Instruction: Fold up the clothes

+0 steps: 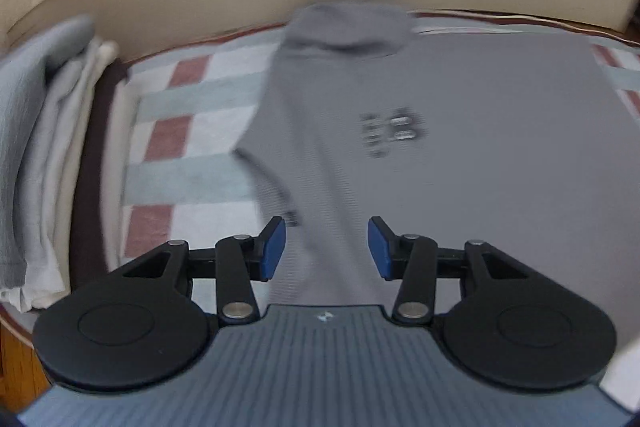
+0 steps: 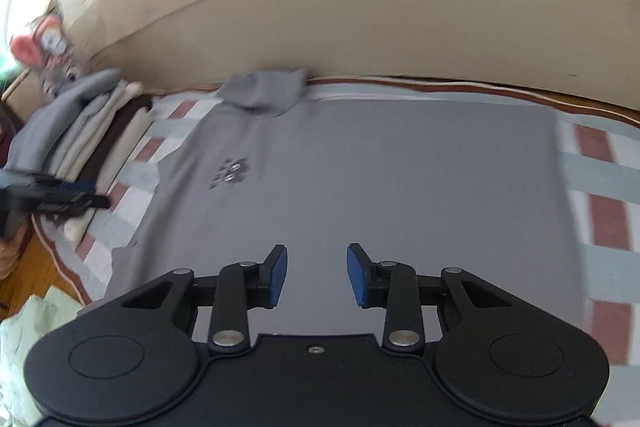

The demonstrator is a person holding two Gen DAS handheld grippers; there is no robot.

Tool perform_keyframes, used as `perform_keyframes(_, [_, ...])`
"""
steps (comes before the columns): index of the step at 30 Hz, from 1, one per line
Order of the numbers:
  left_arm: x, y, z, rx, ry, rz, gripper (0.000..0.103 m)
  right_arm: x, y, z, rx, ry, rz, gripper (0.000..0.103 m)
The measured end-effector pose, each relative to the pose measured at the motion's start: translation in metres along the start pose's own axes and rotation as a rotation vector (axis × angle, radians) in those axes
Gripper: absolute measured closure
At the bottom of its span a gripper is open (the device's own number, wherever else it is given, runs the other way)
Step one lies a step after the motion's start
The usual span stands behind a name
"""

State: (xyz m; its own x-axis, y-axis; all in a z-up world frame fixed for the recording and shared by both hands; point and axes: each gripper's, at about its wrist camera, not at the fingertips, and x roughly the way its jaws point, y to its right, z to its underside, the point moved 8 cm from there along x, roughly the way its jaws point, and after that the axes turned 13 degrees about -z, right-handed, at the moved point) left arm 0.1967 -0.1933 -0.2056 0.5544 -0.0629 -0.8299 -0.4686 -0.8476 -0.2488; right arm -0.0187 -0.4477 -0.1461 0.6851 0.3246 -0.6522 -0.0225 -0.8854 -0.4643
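Two gripper sets agape above flat grey knit shirt (image 2: 360, 187).

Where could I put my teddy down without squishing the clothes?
The grey shirt fills the middle of the checked blanket. Bare blanket shows as a strip on the shirt's right and a patch between the shirt and the folded pile on the left. That left end is crowded: pile plus a plush toy.
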Motion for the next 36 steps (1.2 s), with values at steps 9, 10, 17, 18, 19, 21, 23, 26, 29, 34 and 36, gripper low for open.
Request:
perform_keyframes(9, [0.062, -0.032, 0.075, -0.239, -0.235, 0.071, 0.058, 0.063, -0.037, 0.004, -0.03, -0.103, -0.076, 0.064])
perform_keyframes(10, [0.062, -0.031, 0.081, -0.235, -0.227, 0.062, 0.057, 0.066, -0.036, 0.004, -0.033, -0.109, -0.062, 0.064])
perform_keyframes(17, [0.078, -0.022, 0.096, -0.228, -0.191, 0.059, 0.042, 0.043, 0.036, -0.003, 0.027, -0.112, 0.119, 0.063])
perform_keyframes(18, [0.08, -0.021, 0.095, -0.24, -0.187, 0.058, 0.034, 0.034, 0.05, -0.003, 0.02, -0.113, 0.16, 0.063])
perform_keyframes(19, [0.081, -0.021, 0.094, -0.252, -0.185, 0.055, 0.033, 0.025, 0.062, -0.003, 0.004, -0.113, 0.202, 0.063])
perform_keyframes(21, [0.082, -0.021, 0.092, -0.263, -0.165, 0.042, 0.04, 0.005, 0.086, 0.001, -0.007, -0.101, 0.267, 0.059])
perform_keyframes(23, [0.077, -0.019, 0.09, -0.23, -0.12, 0.027, 0.09, -0.012, 0.107, 0.007, 0.027, -0.075, 0.291, 0.058])
perform_keyframes(26, [0.062, -0.026, 0.083, -0.204, -0.04, -0.072, 0.095, -0.029, 0.134, 0.013, 0.081, -0.035, 0.311, 0.058])
perform_keyframes(29, [0.039, -0.057, 0.076, -0.29, 0.077, -0.226, 0.095, -0.042, 0.154, 0.019, 0.1, -0.033, 0.344, 0.058])
perform_keyframes(34, [0.077, -0.082, 0.112, -0.362, -0.145, -0.295, 0.096, -0.055, 0.178, 0.032, 0.155, -0.045, 0.391, 0.057])
perform_keyframes(36, [0.079, -0.086, 0.122, -0.403, -0.191, -0.27, 0.094, -0.062, 0.187, 0.039, 0.185, -0.062, 0.387, 0.057])
